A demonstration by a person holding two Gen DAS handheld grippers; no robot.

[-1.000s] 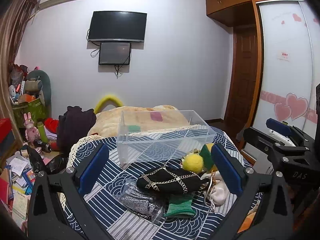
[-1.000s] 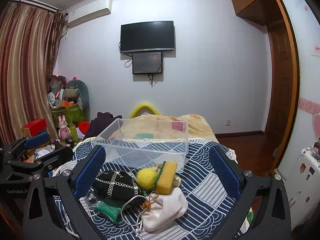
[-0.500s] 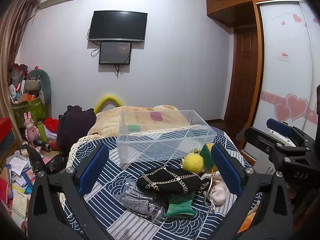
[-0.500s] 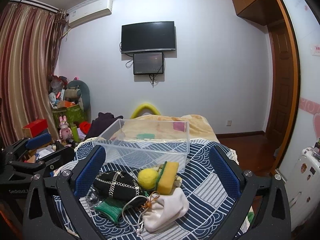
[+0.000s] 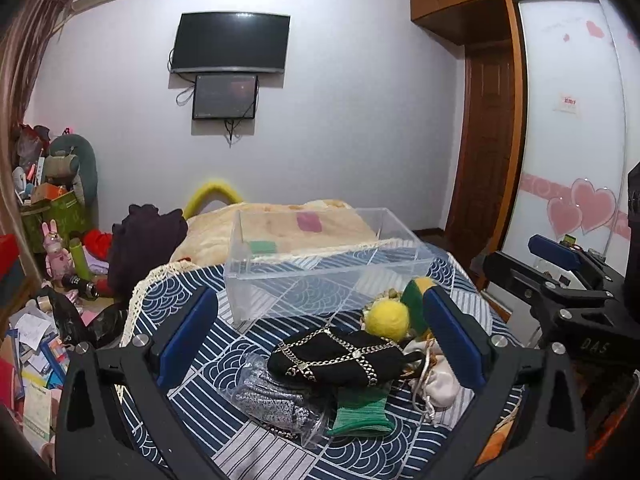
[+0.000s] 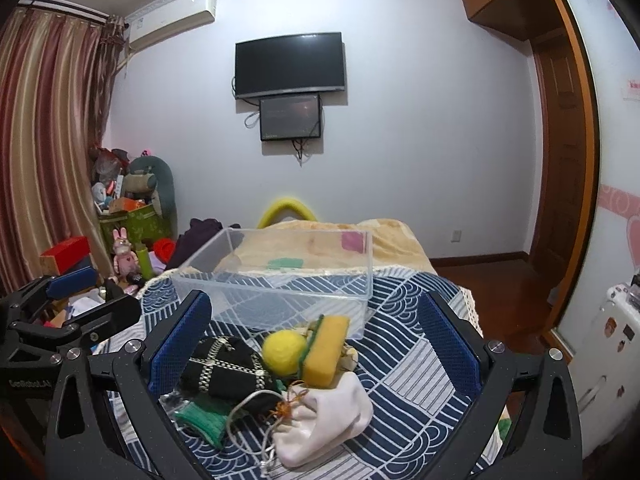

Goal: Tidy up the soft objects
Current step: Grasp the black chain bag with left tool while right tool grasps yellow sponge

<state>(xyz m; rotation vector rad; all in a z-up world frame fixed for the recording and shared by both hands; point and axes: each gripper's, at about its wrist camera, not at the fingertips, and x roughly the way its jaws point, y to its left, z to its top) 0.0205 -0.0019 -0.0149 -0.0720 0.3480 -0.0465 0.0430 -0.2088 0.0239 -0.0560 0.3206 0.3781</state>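
both claws, left claw and right claw, gape empty above the tangled pile, so grabbing the white pouch might drag its cord and neighbours along.

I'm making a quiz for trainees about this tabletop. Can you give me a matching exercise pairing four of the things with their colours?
Things:
1. felt ball
2. drawstring pouch
3. chain-trimmed bag
4. storage bin

Colours:
A. black
B. clear
C. yellow
D. off-white

Pairs: 1-C, 2-D, 3-A, 4-B
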